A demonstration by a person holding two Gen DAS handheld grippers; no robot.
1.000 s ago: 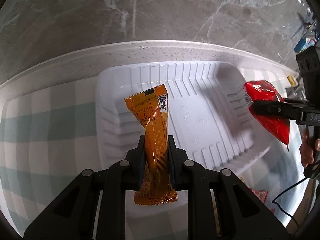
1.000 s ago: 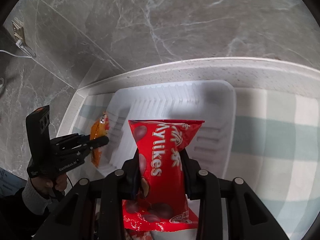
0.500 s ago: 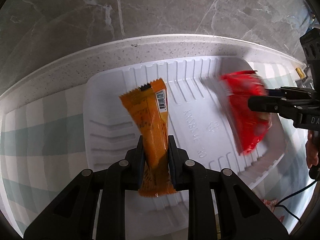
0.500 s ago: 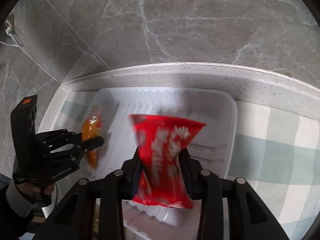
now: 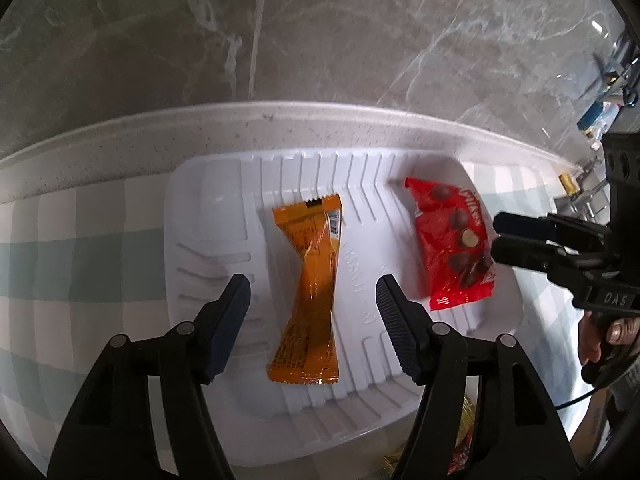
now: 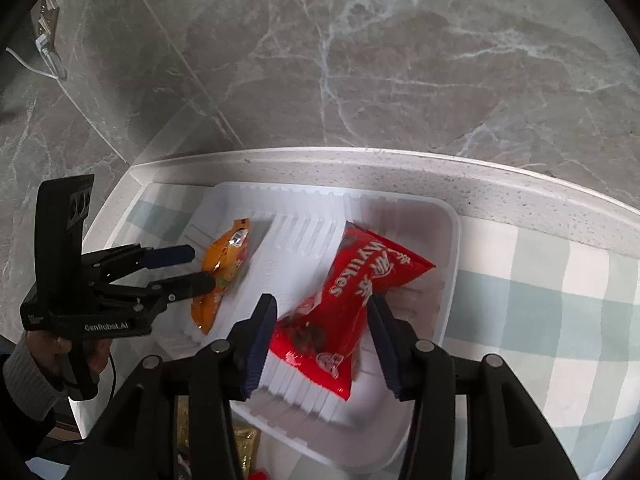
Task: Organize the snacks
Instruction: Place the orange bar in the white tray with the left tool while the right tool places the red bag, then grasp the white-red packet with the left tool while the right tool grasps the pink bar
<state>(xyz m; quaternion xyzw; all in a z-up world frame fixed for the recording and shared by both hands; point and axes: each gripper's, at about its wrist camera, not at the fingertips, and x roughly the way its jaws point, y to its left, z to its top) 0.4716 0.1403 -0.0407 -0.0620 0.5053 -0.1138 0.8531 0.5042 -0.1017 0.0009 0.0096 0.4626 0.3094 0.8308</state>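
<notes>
Left gripper [image 5: 310, 294]: jaws spread wide, holding nothing; the orange snack bar [image 5: 308, 300] lies flat between the fingers on the floor of the white plastic tray [image 5: 208, 184].
Right gripper [image 6: 322, 322]: jaws also parted and empty-handed; the red Mylikes chocolate-ball pouch [image 6: 352, 292] sits in the tray's right half, one end propped on a ribbed ridge, slightly blurred, so it may not have settled.
Snack positions: bar in the tray's middle, pouch toward its right wall, the two well apart with a ribbed divider between.
Step in hand: both packets appear delivered; the release looks complete.
How to do it well: lift each gripper straight back and up so the open fingers do not drag a wrapper along; light foil packets shift easily, and the pouch could slide off its ridge.
Surroundings: tray rests on a green-and-white checked cloth [image 5: 80, 260] by a speckled ledge [image 5: 320, 124] under a grey marble wall [image 6: 360, 60].
Still waiting: gold and red wrappers [image 6: 244, 444] peek out below the tray's near edge, probably the next picks.
In the way: the tray's near rim and each gripper's closeness to the other.
</notes>
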